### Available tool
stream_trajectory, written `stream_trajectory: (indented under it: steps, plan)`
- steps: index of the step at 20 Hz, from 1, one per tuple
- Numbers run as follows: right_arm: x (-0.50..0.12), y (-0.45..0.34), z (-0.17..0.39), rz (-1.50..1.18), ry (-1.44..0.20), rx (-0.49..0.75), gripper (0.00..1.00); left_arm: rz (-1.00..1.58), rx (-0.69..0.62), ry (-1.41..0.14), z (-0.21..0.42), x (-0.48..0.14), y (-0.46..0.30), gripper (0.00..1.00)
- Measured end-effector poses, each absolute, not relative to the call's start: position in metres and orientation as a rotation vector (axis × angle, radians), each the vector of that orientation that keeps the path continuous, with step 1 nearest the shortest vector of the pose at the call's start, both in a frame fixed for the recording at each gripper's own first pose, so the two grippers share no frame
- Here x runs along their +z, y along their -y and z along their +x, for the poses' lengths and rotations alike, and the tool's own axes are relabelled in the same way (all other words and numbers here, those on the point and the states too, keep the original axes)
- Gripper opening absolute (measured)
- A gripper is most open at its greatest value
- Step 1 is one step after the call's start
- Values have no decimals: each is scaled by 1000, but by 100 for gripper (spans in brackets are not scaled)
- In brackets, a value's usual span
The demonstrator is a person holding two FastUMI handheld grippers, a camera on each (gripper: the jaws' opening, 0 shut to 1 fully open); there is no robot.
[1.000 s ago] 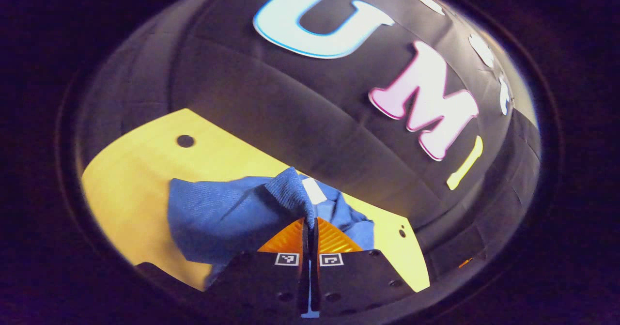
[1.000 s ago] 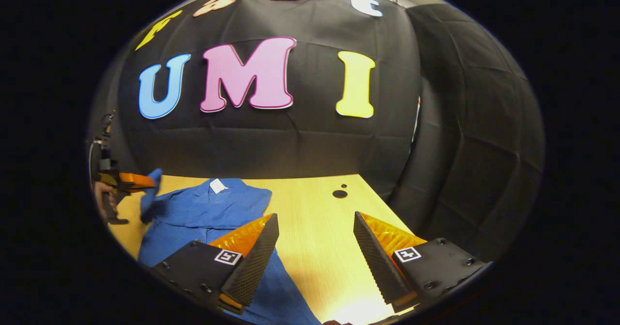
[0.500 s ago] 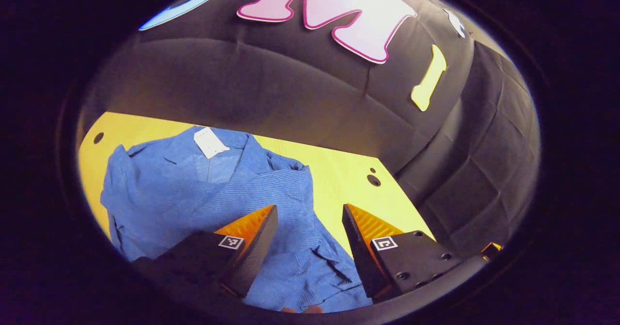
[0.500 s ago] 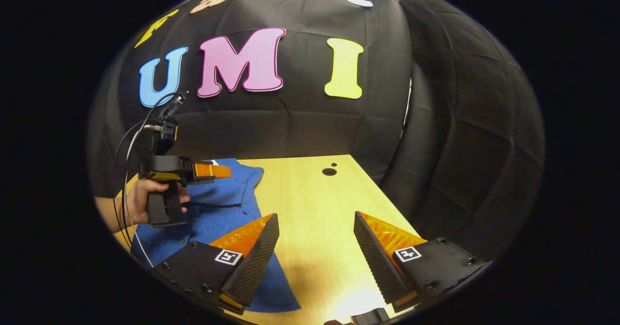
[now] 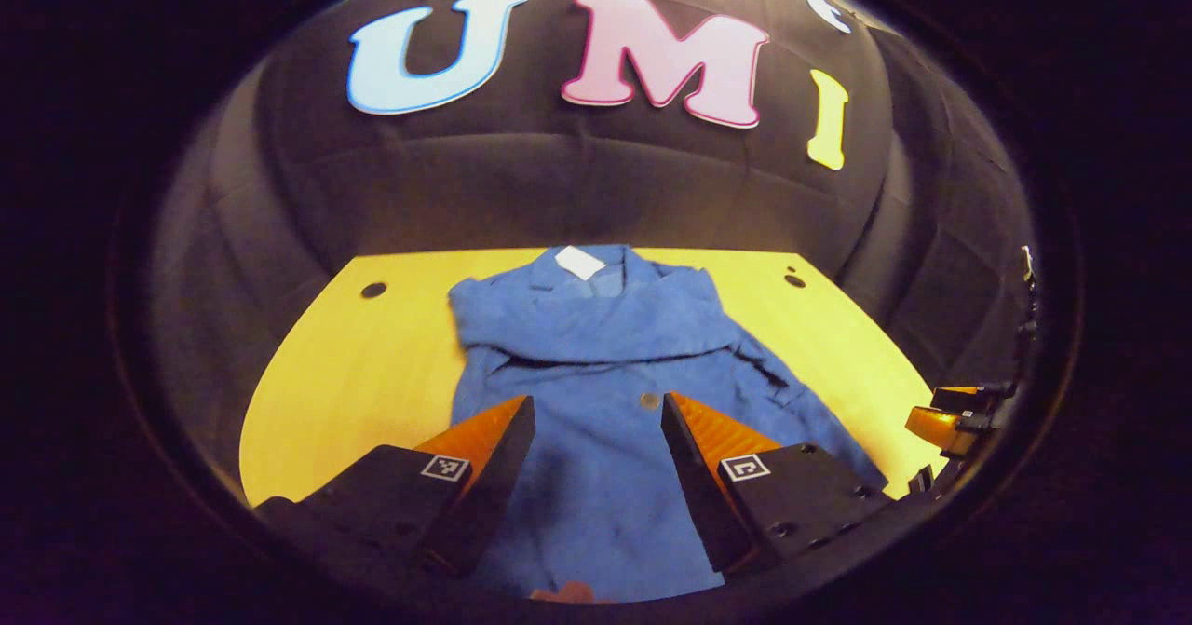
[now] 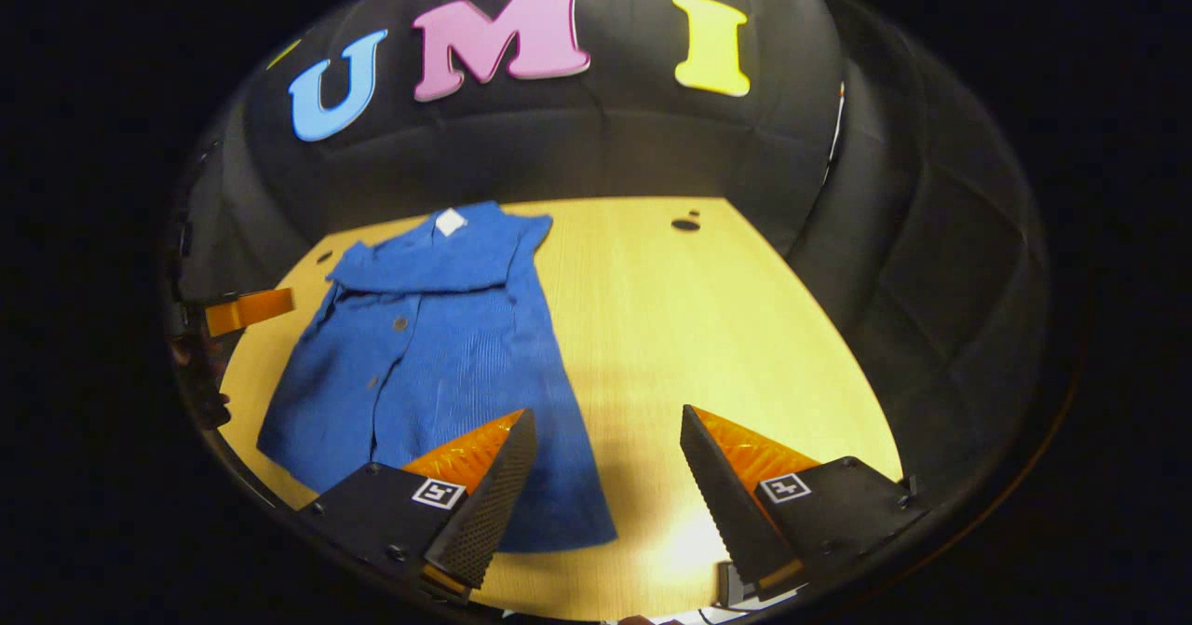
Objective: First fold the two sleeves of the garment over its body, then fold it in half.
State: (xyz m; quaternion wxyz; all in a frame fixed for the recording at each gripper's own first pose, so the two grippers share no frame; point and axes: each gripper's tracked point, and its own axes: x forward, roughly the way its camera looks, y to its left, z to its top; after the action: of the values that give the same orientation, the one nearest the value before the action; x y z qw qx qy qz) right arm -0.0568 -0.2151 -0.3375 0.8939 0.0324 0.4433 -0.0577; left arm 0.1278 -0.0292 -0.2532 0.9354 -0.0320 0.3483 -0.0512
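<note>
A blue button shirt lies flat on the yellow wooden table, collar and white label toward the wall. Both sleeves lie folded across its chest. My left gripper hovers open above the shirt's lower body, nothing between its fingers. In the right gripper view the shirt lies left of centre, and my right gripper stands open above the bare table beside the shirt's hem corner. The right gripper shows at the right edge of the left gripper view, and the left gripper at the left edge of the right gripper view.
Small dark holes sit near the table's far corners. The black cloth wall stands right behind the table. Bare wood stretches to the right of the shirt.
My left gripper let go of the sleeve, opened, and drew back toward the hem. The sleeve now lies across the chest. My right gripper rose and tilted down, still open.
</note>
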Motion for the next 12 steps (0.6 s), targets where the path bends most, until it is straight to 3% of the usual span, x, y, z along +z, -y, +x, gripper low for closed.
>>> stream_trajectory:
  steps: [5,10,12]
  plan:
    - [-381,180,-83,187,-1084,-62,99,-162,100,-976,7,-336,-33,82]
    - [-411,184,-88,185,-1151,-91,100,-192,192,-1063,-16,-374,-50,82]
    - [-417,187,-89,197,-1159,-113,100,-158,172,-1075,-19,-378,-45,82]
